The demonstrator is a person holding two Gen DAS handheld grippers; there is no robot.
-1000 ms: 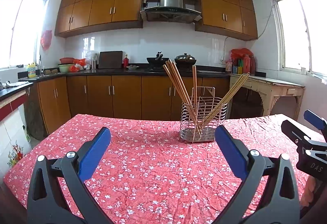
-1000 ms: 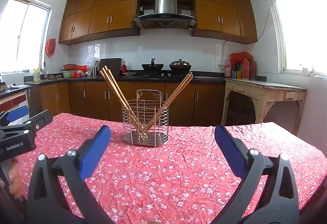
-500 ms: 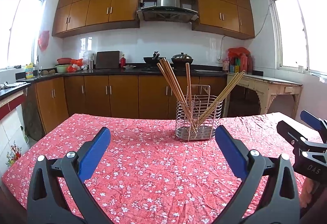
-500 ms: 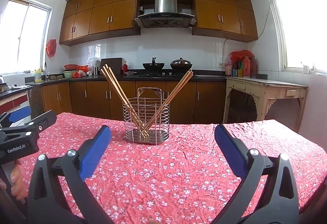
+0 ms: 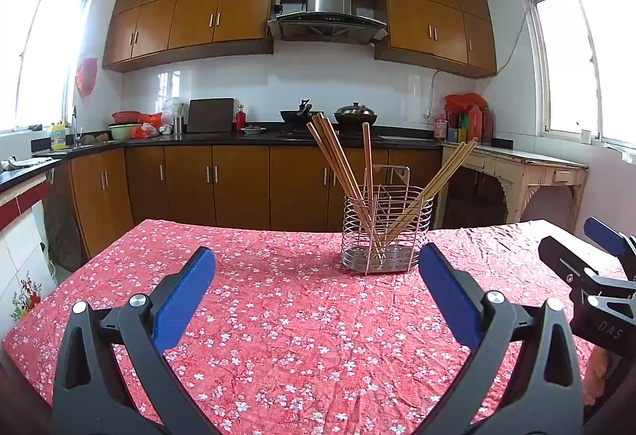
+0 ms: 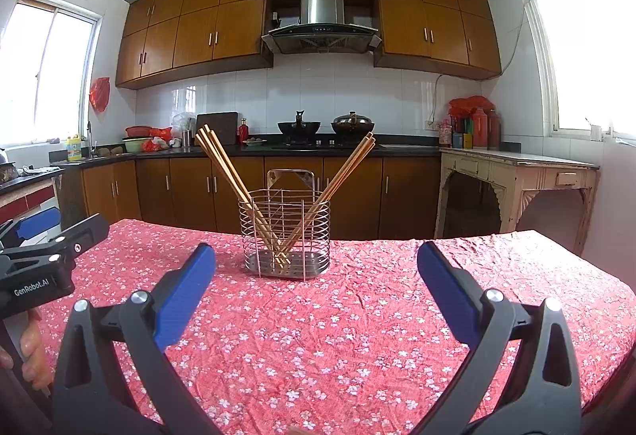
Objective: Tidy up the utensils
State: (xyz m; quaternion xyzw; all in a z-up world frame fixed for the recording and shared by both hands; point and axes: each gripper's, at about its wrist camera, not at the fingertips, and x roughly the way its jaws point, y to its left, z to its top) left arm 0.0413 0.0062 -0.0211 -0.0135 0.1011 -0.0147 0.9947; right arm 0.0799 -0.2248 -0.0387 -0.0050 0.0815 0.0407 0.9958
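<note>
Several wooden chopsticks [image 6: 222, 165] lean in round wire holder [image 6: 285, 236].

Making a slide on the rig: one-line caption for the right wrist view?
Open right gripper facing a wire utensil holder of chopsticks on a floral tablecloth.

A home kitchen: brown wooden wall cabinets [image 6: 222, 33] and base cabinets [image 6: 190, 192] run round two walls under a black counter [image 6: 278, 149], with a steel hood [image 6: 321, 26] above a wok [image 6: 299, 126] and a lidded pot [image 6: 353, 125] on the hob. White tiles [image 6: 326, 93] back the counter, which carries a chopping board [image 6: 216, 127], bowls [image 6: 137, 141], a red bottle [image 6: 243, 127] and a tap [image 6: 90, 135] by the window [image 6: 51, 73]. Nearer, a bench under a red flowered cloth [image 6: 357, 316] bears a wire holder [image 6: 284, 232] of chopsticks [image 6: 226, 165], and an old cream side table [image 6: 516, 173] holds sauce bottles [image 6: 479, 131]
</note>
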